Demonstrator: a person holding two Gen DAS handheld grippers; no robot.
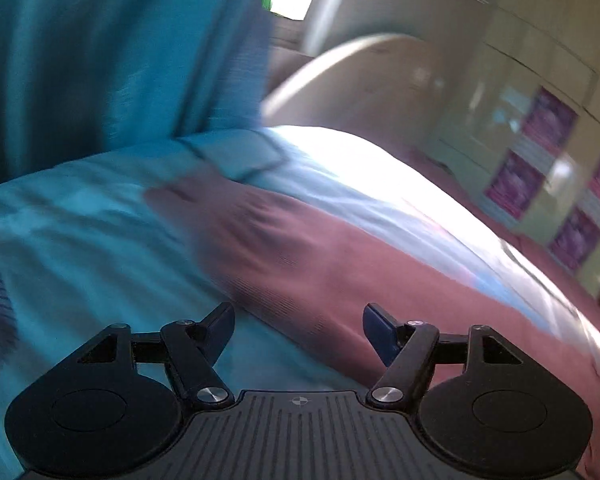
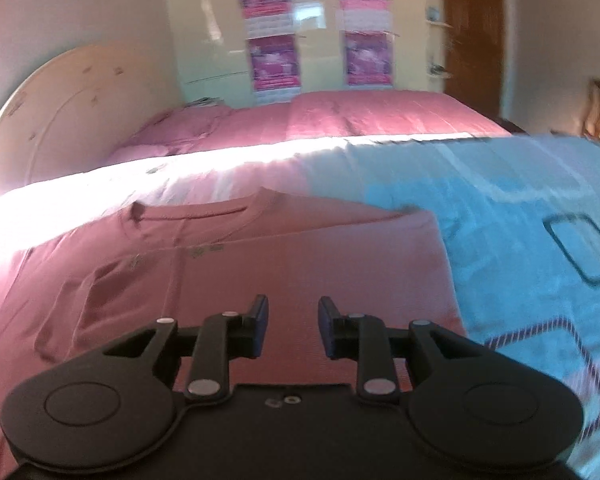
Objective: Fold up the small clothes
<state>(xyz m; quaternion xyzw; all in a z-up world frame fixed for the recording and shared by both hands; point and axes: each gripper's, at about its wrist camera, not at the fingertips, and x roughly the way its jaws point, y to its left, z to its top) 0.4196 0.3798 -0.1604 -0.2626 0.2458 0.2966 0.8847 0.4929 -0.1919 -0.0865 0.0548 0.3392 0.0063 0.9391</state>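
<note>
Evidently, the pink T-shirt (image 2: 260, 264), spread flat on the bed (image 2: 380, 116) beneath the empty, parted left gripper (image 1: 299, 330) and right gripper (image 2: 293, 326), is judged soft and limp, best pinched at a hem corner.

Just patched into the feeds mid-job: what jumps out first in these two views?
A pink T-shirt lies spread flat, neckline away from the camera, right ahead of the right hand-held gripper, whose jaws are apart and empty. It rests on a turquoise patterned blanket crossed by a glaring band of sunlight, with the pink bedspread behind. The left view is heavily motion-blurred; the left hand-held gripper is open and empty over the shirt's edge.
</note>
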